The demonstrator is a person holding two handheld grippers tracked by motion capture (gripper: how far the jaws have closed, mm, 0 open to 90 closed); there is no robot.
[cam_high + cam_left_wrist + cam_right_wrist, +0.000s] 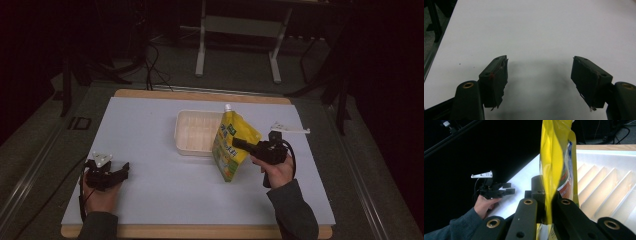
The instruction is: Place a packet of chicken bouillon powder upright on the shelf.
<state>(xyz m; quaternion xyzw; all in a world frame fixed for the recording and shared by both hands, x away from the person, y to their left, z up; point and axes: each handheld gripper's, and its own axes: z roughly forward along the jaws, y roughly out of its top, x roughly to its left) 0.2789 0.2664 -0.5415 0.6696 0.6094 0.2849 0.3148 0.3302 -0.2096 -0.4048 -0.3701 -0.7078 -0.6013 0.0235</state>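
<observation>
A yellow spouted pouch [230, 147] with green and orange print hangs tilted above the white table cover, its white cap up near the tray. My right gripper [239, 143] is shut on the pouch's edge; in the right gripper view the thin yellow film [550, 170] is pinched between the two black jaws [547, 218]. My left gripper [121, 171] rests low at the table's left front, held by a hand. Its jaws stand wide apart [539, 82] with only the white surface between them. It also shows far off in the right gripper view, the left gripper [507, 190].
A white ribbed plastic tray [192, 131] sits mid-table just left of the pouch. The white cover [165, 185] lies on a wooden board [200, 232]. Table legs and cables stand on the dark floor beyond the far edge.
</observation>
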